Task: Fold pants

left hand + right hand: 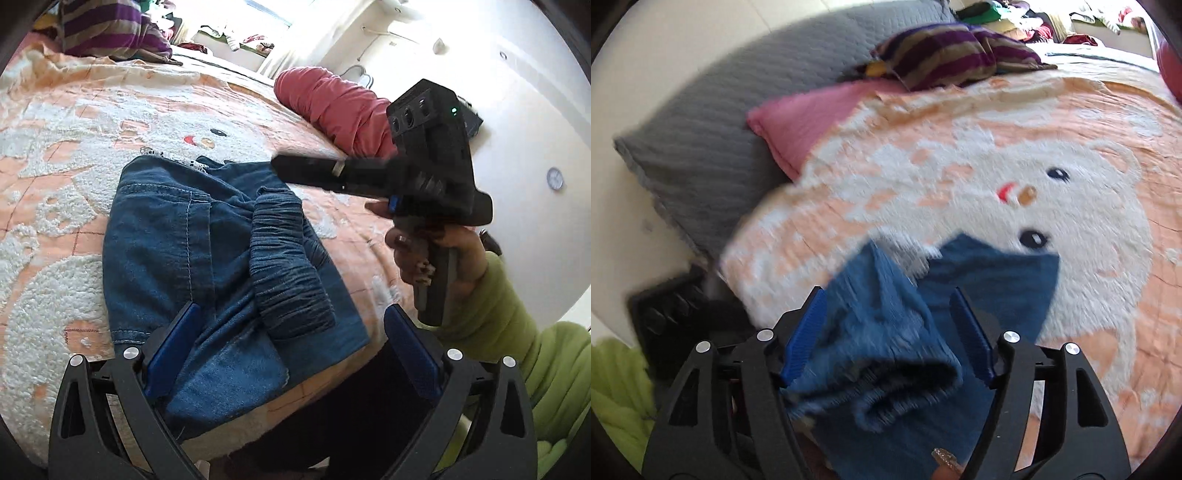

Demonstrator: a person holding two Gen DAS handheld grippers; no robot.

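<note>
With both our left gripper [291,354] and right gripper [890,332] spread wide, gripping nothing, the folded pants [207,236] may spring open at the loose waistband [288,266] toward three o'clock.

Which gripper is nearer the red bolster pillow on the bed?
Right. The right gripper hovers just in front of the red bolster pillow, while the left gripper sits back over the near end of the folded jeans.
</note>
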